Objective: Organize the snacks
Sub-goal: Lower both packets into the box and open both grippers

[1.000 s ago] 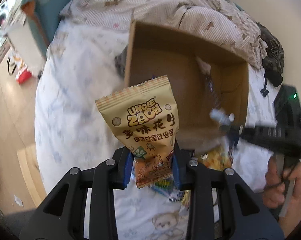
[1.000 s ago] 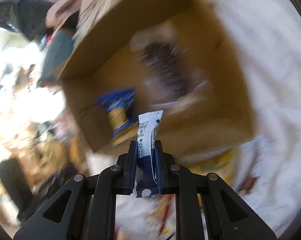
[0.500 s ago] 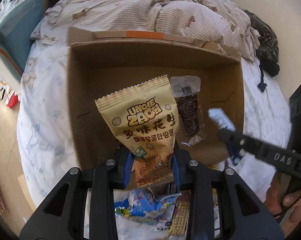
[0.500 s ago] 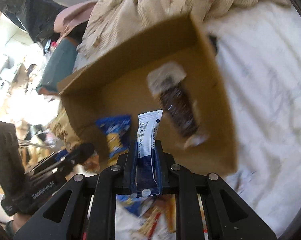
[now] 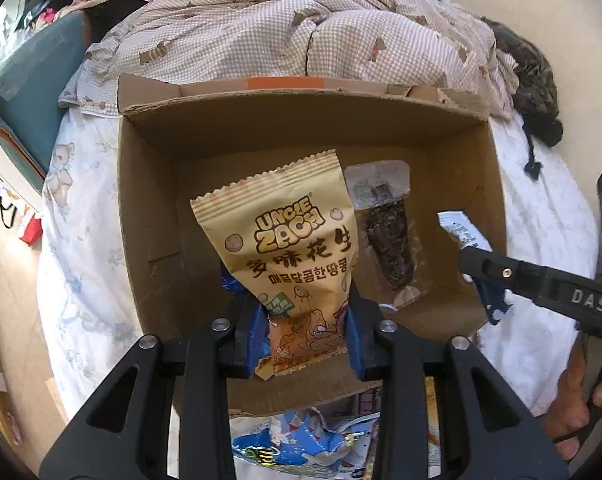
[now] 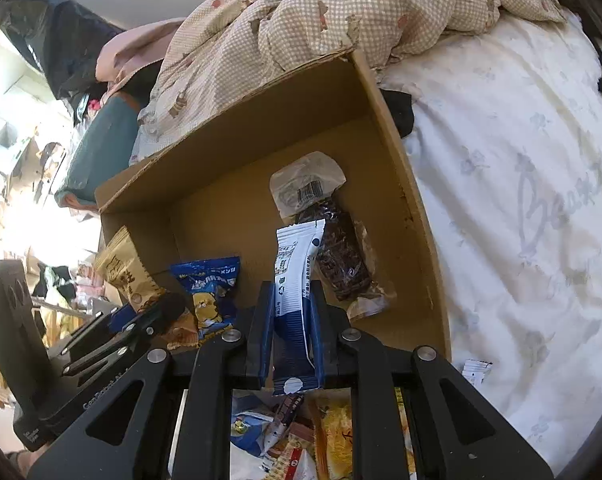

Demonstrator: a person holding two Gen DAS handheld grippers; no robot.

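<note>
Sharp daylit fisheye frames, blown-out left edge

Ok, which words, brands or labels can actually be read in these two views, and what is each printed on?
"UNCLE ZACH", with Chinese and Korean lines below: tan peanut packet in the left gripper.
"DAS": right gripper's finger.
"GenRobot AI": left gripper body, partly cut off.
"Bear..." in script: bedsheet, rest unclear.
White-and-blue sachet, barcode on the dark snack bar, blue bear packet: print too small.
</note>
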